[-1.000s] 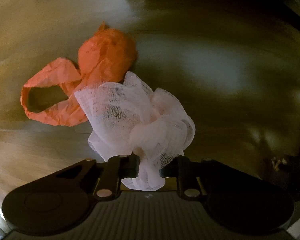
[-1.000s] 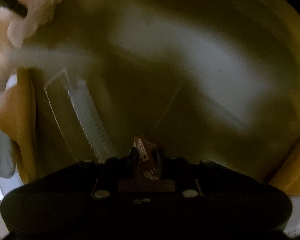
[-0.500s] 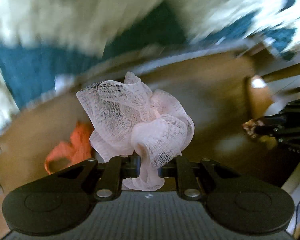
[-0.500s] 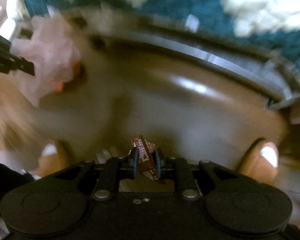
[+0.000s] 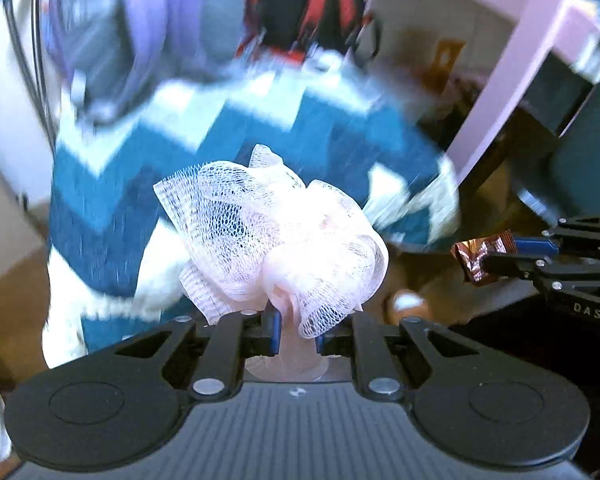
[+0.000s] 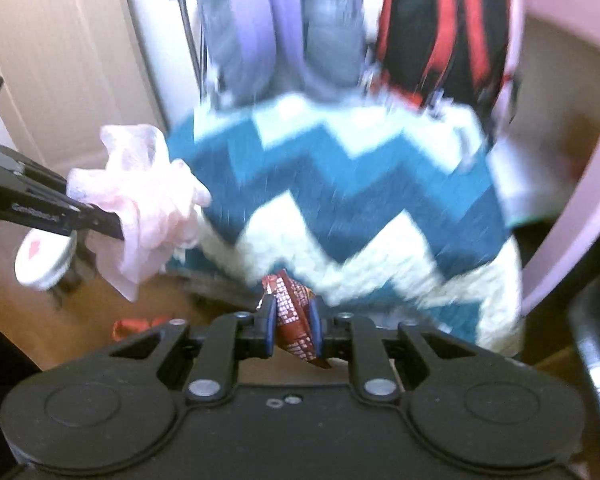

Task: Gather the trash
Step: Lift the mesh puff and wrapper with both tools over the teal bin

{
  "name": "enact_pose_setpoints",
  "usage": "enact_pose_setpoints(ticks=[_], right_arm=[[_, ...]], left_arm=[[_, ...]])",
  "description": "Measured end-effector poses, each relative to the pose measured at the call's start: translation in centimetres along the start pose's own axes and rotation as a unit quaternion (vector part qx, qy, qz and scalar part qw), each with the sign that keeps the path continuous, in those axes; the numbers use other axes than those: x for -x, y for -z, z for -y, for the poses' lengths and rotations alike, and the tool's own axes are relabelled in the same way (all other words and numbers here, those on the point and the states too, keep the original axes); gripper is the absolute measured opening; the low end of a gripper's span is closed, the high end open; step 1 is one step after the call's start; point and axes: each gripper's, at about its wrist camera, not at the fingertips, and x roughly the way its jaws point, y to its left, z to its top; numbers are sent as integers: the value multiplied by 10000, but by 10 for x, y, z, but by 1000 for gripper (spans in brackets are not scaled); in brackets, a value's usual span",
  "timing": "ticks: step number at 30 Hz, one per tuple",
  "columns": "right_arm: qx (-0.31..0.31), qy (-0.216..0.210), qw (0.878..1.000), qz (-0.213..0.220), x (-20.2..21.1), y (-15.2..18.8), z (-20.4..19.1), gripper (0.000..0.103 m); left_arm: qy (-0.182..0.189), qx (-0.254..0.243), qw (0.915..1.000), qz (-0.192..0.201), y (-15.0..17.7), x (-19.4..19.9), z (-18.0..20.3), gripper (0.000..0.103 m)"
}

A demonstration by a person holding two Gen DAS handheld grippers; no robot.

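Left claw (image 5: 296, 330): clamped on the gathered root of a pale pink, ruffled mesh netting puff (image 5: 272, 244); the puff stands free above the blue pads, off every surface.
Right claw (image 6: 293, 324): clamped on a crumpled brown foil candy wrapper with small white print (image 6: 294, 320); only its middle is pinched, with loose ends poking out above and below the pads.
Where the two loads sit: both in the air, well apart from each other, over a teal-and-white zigzag shag rug (image 6: 372, 200).
Still uncollected: a crumpled orange-red scrap (image 6: 134, 326) lies on the brown floor (image 6: 40, 320) low at the left of the right wrist view; what it is made of cannot be told.
Destination: no bin or bag is clearly visible, and both views are smeared, so the drop point cannot be told.
Risk, puff: the mesh is springy and held only by a thin bunch; a quick swing could let it slide out onto the rug.
Risk, wrapper: slick foil in a narrow pinch; it could twist or slip free if the claw loosens even slightly.
Risk, snagging: the open netting could catch on the other claw if the two come close together.
Risk, oversight: the orange-red scrap could be left behind.
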Motion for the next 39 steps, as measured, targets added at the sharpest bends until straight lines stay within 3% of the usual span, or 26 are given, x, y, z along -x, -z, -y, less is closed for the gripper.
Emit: enact_pose_setpoints(ticks=[9, 19, 25, 31, 39], right_arm=[[-220, 354, 9895, 1385, 137, -14, 33, 17], [-436, 1066, 9615, 2495, 252, -13, 94, 17], [-704, 1655, 9396, 2913, 309, -14, 138, 17], [-1000, 2386, 9157, 3074, 350, -9, 187, 17], [-1423, 2720, 9102, 2782, 348, 3, 237, 17]], left_arm=[[37, -371, 9948, 946, -42, 78, 101, 15], [492, -832, 9808, 1696, -86, 120, 217, 15], [807, -1071, 9696, 2046, -117, 137, 285, 15], [1120, -1284, 9623, 2118, -155, 132, 346, 15], [1526, -1647, 9541, 1982, -197, 101, 432, 15]])
